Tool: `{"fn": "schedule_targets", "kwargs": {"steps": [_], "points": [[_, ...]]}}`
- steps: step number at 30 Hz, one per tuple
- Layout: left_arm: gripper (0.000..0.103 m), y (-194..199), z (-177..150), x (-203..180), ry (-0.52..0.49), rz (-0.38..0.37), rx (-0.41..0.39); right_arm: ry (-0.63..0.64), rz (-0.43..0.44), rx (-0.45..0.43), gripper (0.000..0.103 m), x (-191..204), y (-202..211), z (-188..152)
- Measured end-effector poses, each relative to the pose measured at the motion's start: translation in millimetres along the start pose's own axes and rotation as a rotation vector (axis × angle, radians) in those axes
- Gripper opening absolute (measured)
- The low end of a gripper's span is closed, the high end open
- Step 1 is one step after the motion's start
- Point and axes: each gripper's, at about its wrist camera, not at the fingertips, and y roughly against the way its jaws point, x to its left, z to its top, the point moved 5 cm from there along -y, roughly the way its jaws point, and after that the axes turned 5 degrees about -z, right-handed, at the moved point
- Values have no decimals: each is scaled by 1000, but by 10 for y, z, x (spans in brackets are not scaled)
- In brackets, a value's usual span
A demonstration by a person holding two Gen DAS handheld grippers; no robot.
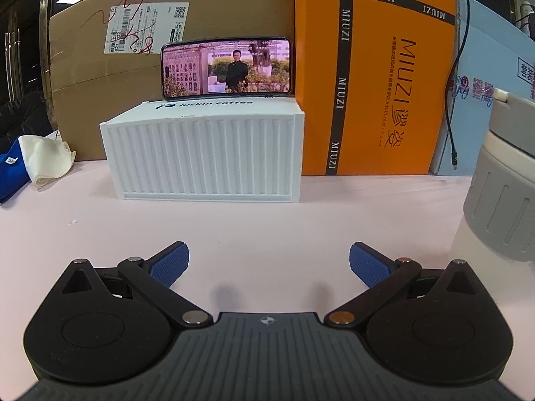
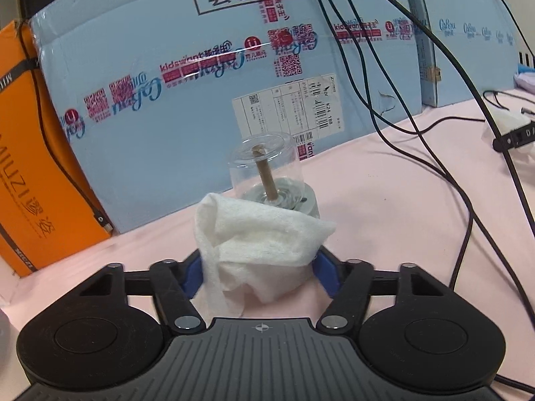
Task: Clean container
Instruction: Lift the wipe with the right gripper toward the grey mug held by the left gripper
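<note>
Glass jar [image 2: 267, 170] is slippery and easily broken; its base should be held. White cloth [image 2: 264, 237] is clamped by right tongs [image 2: 259, 270]; left tongs [image 1: 269, 265] are apart.

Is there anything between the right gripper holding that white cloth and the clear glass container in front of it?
Nothing visible. The right gripper is shut on the white cloth, and the clear container stands directly behind the cloth on the pink table.
</note>
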Motion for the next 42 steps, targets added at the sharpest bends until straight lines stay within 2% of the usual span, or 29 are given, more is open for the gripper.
{"fn": "schedule_targets", "kwargs": {"steps": [1, 3, 7, 8, 12, 14, 19, 24, 26, 31, 33, 36, 39, 41, 42], "points": [[103, 21, 9, -19, -8, -7, -13, -12, 17, -2, 39, -12, 14, -3], [103, 66, 28, -42, -12, -26, -43, -36, 27, -9, 29, -43, 46, -3], [103, 216, 91, -37, 33, -112, -140, -86, 51, -23, 23, -118, 138, -1], [103, 267, 108, -30, 49, -146, -172, -92, 64, -26, 14, -123, 167, -2], [103, 521, 168, -61, 88, -334, -315, -99, 185, -59, 13, -59, 384, 13], [103, 624, 172, -148, 57, -423, -355, -98, 273, -95, 13, 4, 534, 45], [103, 747, 86, -494, -111, -545, -374, -56, 471, -201, 13, 237, 1020, 193], [103, 743, 17, -808, -250, -530, -357, -16, 654, -282, 13, 518, 1492, 397], [103, 706, 13, -907, -275, -522, -333, -15, 737, -280, 13, 638, 1619, 466], [103, 606, -44, -1102, -344, -526, -248, -48, 910, -172, 13, 945, 1740, 572], [103, 564, -57, -1165, -382, -521, -234, 2, 914, -123, 15, 1081, 1724, 559], [103, 480, -61, -1231, -415, -495, -230, 133, 801, -118, 15, 1238, 1655, 474], [103, 419, -46, -1226, -383, -484, -229, 215, 700, -129, 15, 1303, 1575, 393], [103, 426, -31, -1210, -367, -481, -246, 247, 656, -158, 36, 1315, 1537, 352], [103, 435, -26, -1203, -362, -480, -255, 260, 643, -172, 39, 1321, 1508, 332]]}}
